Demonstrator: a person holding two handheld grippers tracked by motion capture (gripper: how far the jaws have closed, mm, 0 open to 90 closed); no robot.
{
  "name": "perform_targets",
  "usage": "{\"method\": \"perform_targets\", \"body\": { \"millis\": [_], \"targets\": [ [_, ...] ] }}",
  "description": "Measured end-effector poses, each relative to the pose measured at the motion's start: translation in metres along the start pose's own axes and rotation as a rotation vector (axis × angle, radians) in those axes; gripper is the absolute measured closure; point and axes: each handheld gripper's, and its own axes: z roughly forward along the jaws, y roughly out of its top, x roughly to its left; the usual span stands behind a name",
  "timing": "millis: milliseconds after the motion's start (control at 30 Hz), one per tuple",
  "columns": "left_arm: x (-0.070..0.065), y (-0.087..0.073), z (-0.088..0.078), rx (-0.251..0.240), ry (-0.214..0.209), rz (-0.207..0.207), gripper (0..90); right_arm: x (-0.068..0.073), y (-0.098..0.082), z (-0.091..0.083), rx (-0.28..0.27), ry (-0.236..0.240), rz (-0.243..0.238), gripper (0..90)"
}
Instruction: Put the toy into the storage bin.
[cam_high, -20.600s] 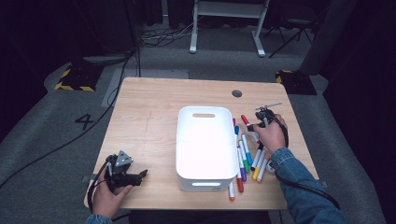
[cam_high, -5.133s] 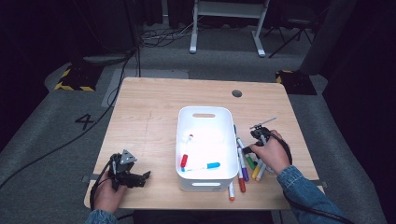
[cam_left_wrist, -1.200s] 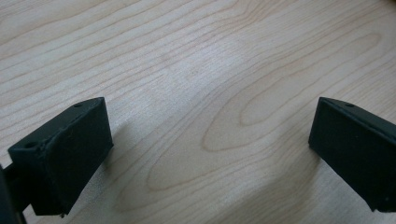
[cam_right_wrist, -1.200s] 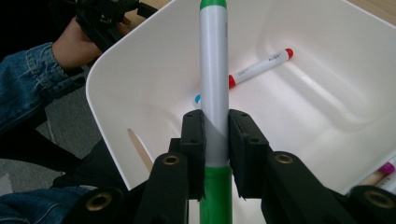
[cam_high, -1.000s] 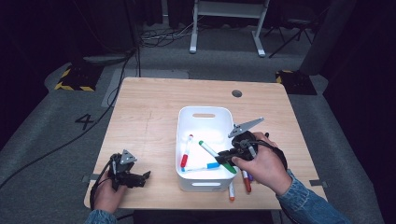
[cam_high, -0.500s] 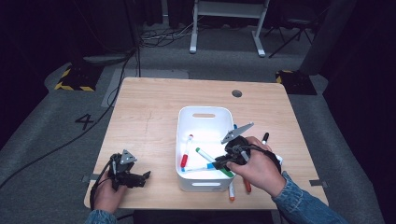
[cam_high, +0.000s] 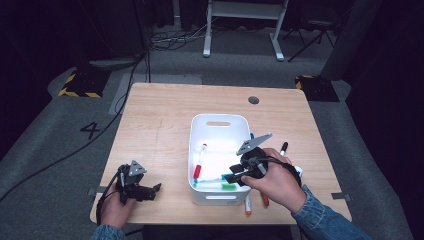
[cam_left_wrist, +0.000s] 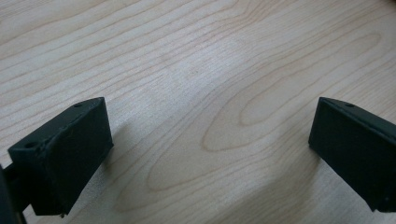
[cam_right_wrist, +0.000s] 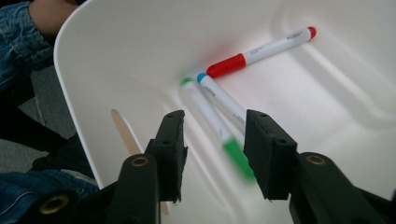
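Nearest, three markers already lie in the white bin (cam_high: 218, 121): a green marker (cam_right_wrist: 218, 133) just under the right gripper (cam_right_wrist: 212, 144), whose jaws are parted and holding nothing, a blue one and a red marker (cam_right_wrist: 261, 51) beyond. Several markers (cam_high: 264, 198) remain beside the bin, so sorting looks partly done. The left gripper (cam_high: 150, 190) rests wide open over bare table (cam_left_wrist: 196, 74).

A pale rectangular wooden table (cam_high: 160, 125) stands on grey carpet (cam_high: 45, 165). A small dark round grommet (cam_high: 253, 100) sits near the table's far edge. A black numeral 4 (cam_high: 90, 130) marks the carpet at left, near a thin black cable (cam_high: 75, 150). Beyond the table stand two yellow-and-black striped plates (cam_high: 80, 85) and a white metal frame (cam_high: 206, 35).
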Motion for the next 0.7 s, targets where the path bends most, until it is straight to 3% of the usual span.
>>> {"method": "perform_targets", "body": {
  "millis": [300, 700],
  "targets": [
    [0.000, 0.000, 0.000, 0.000, 0.000, 0.000, 0.0, -0.017, -0.006, -0.029, -0.083, -0.040, 0.062, 60.5],
    [0.000, 0.000, 0.000, 0.000, -0.002, -0.001, 0.0, -0.044, -0.018, -0.056, -0.108, -0.121, 0.129, 66.4]
  ]
}}
